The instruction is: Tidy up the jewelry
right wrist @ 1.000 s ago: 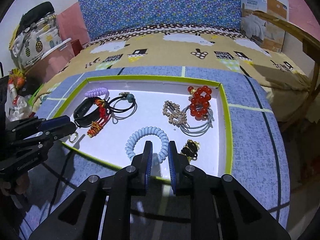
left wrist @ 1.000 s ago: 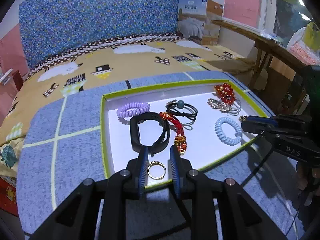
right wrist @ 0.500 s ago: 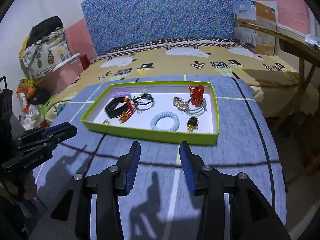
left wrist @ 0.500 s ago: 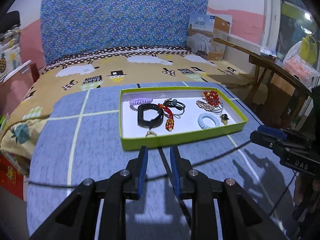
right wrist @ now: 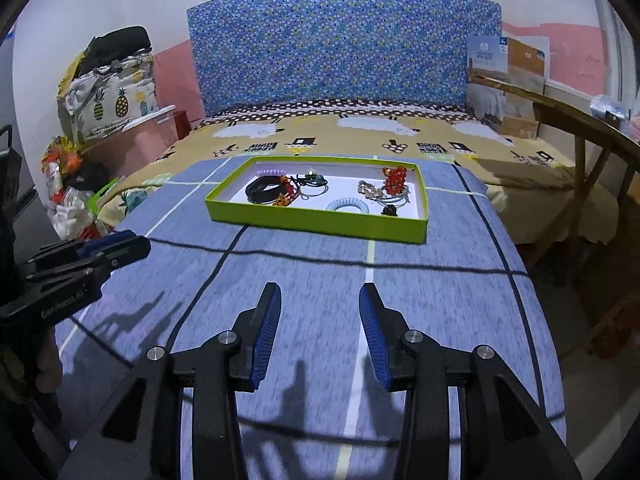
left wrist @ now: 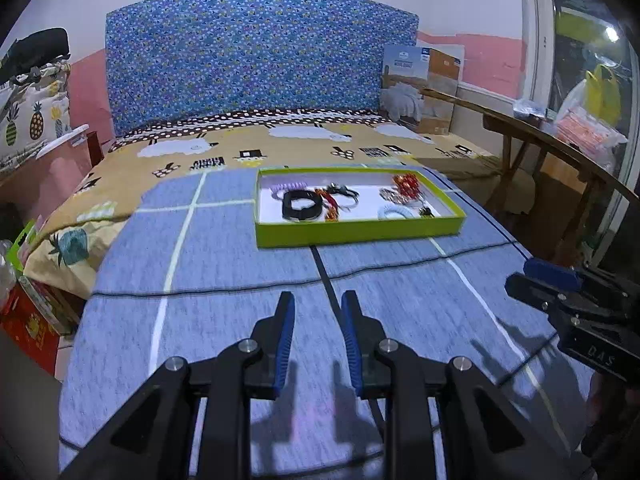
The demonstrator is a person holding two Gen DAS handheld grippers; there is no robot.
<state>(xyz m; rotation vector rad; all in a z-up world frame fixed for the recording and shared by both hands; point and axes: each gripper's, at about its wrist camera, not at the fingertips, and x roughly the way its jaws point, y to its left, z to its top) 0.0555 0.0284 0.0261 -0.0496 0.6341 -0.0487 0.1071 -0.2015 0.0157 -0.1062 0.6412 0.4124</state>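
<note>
A green-walled tray (left wrist: 360,232) with a white floor stands on the blue cloth, also in the right wrist view (right wrist: 320,222). In it lie a black band (left wrist: 301,205), a purple coil tie (left wrist: 286,187), black hair ties (left wrist: 344,193), red beads (left wrist: 405,181), a light blue coil tie (left wrist: 394,212) and other pieces. My left gripper (left wrist: 318,300) is open and empty, well back from the tray. My right gripper (right wrist: 319,292) is open wider, empty, also well back. Each gripper shows in the other's view, the right one (left wrist: 544,276) and the left one (right wrist: 116,246).
A thin black cable (left wrist: 240,288) crosses the blue cloth between grippers and tray. A bed with a patterned sheet (left wrist: 280,140) and blue headboard lies behind. A wooden table (left wrist: 552,144) stands at right, bags and boxes (right wrist: 112,92) at left.
Both grippers have pulled back from the tray toward the near edge of the cloth. The right gripper's jaws have opened wider. The jewelry stays in the tray.
</note>
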